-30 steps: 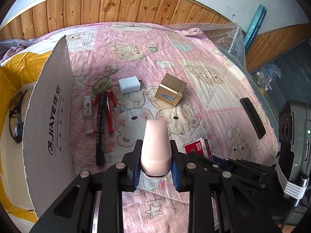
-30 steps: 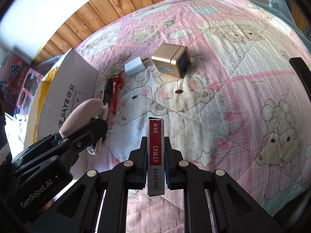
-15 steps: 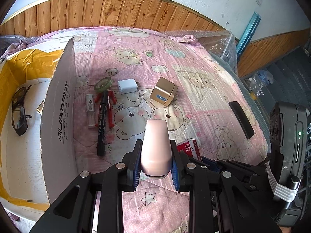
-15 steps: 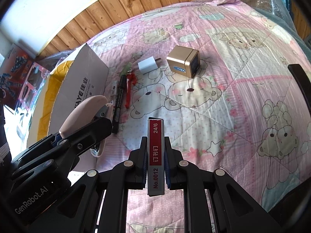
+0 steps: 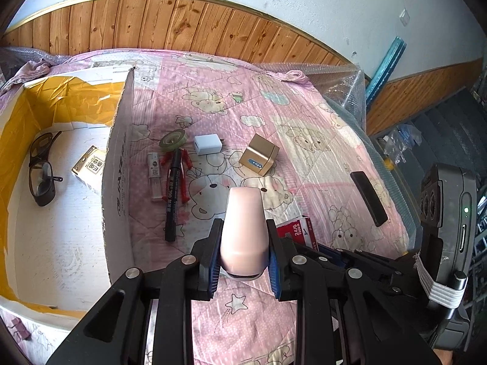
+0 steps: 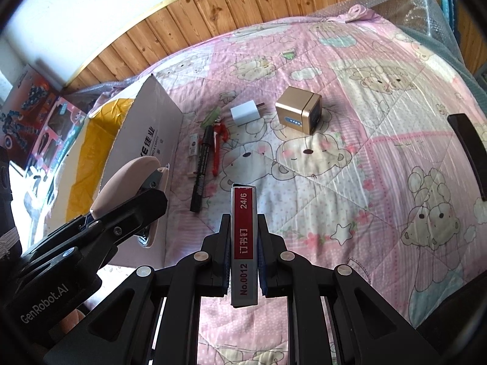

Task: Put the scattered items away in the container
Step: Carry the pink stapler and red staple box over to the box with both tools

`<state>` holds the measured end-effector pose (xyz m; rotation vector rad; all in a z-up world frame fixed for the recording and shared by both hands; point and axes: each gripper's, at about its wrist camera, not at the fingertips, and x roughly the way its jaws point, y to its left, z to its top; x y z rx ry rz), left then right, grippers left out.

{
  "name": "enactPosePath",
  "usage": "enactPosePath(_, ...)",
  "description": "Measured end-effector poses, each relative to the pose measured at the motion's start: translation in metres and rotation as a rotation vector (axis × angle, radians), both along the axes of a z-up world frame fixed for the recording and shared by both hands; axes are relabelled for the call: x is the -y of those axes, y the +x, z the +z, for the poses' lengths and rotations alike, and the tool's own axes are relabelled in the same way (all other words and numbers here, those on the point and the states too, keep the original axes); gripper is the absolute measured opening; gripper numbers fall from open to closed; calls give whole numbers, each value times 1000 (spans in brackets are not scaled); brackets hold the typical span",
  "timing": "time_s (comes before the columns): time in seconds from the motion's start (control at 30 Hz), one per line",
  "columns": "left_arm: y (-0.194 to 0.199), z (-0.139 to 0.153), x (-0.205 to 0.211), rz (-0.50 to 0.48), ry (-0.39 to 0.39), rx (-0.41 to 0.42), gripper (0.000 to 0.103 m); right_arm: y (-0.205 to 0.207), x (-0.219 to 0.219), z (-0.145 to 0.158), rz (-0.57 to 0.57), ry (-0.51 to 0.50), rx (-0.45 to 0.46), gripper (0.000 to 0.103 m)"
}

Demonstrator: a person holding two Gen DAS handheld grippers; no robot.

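Pinching a pink stapler (image 5: pixel 244 231), left fingers (image 5: pixel 213 261); right fingers (image 6: pixel 224 252) clamp staple box (image 6: pixel 244 243).

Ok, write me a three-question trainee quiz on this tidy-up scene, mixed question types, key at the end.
1. True or false: the left tool is open.
2. What does the right tool grip? A) gold cube B) red staple box C) black marker
3. Fill in: the dark glasses lie inside the cardboard ____.

Key:
1. False: it is shut on the pink stapler.
2. B: the red staple box. The gold cube and black marker lie on the pink quilt.
3. box.
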<state>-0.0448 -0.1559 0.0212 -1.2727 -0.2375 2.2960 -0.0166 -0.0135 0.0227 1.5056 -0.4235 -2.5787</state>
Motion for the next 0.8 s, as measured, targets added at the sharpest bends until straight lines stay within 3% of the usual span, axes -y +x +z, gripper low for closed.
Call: enactPosePath(0.8,9,24,42,54,76,-24,27,4,30,23,44,12,-41,15)
